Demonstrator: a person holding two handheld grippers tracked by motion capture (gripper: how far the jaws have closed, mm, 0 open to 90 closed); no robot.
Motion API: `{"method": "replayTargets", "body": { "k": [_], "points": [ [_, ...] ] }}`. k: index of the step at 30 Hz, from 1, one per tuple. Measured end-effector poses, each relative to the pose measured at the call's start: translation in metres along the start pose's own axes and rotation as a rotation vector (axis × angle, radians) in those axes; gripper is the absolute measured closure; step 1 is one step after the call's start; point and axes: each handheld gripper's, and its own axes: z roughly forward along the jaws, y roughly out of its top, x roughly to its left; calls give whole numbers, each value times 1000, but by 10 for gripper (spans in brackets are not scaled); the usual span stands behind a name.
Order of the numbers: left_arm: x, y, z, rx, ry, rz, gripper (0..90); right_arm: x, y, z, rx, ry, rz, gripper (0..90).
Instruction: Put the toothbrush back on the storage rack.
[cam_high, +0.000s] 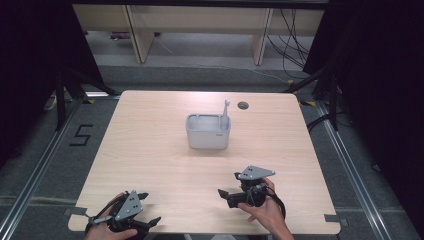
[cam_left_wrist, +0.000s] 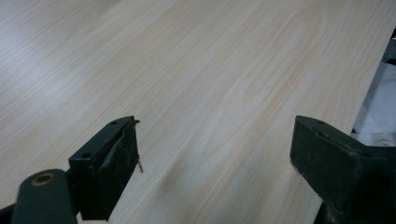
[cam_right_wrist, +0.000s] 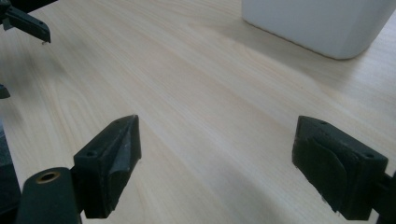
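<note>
Claws spread and empty — left claw, right claw — near the white caddy on table.

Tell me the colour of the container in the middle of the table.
Light grey-white; the container shows best in the high view.

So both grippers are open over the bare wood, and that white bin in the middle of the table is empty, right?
Not quite. Both the left gripper and right gripper are open over bare table, but the bin is not empty: the high view shows a pale utensil handle standing up out of it at its right side.
</note>
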Motion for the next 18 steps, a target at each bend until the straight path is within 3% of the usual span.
{"method": "replayTargets", "body": {
  "k": [2,3,5,7,8,10,12,13,14,15,16,17,18],
  "points": [
    [0,0,0,1,2,2,147,2,-2,-1,4,-8,8,164],
    [-1,0,0,-3,-7,-5,147,0,-4,-2,0,-4,-26,165],
    [0,0,0,0,-6,-5,147,1,-5,-3,4,-3,-31,165],
    [0,0,0,-1,-8,-5,147,5,-9,-5,14,8,5,165],
    [0,0,0,-1,-19,-4,148,5,-10,-6,11,-7,-13,165],
    [0,0,0,6,-20,-5,148,6,-12,-6,14,8,3,164],
    [0,0,0,-1,-9,-4,148,5,-14,-6,20,10,-16,164],
    [-1,0,0,-2,-23,-9,147,10,-17,-7,34,19,30,164],
    [-1,0,0,-2,-23,-9,147,10,-17,-7,34,19,30,164],
    [-1,-1,2,-9,-8,-6,147,8,-19,-7,32,24,-11,163],
    [-1,-1,2,-9,-8,-6,148,8,-19,-7,32,24,-11,163],
    [0,-1,1,-8,-8,-3,148,12,-21,-10,50,5,19,163],
    [0,-1,1,5,-10,0,148,11,-22,-10,42,-7,-3,163]
  ]
}}
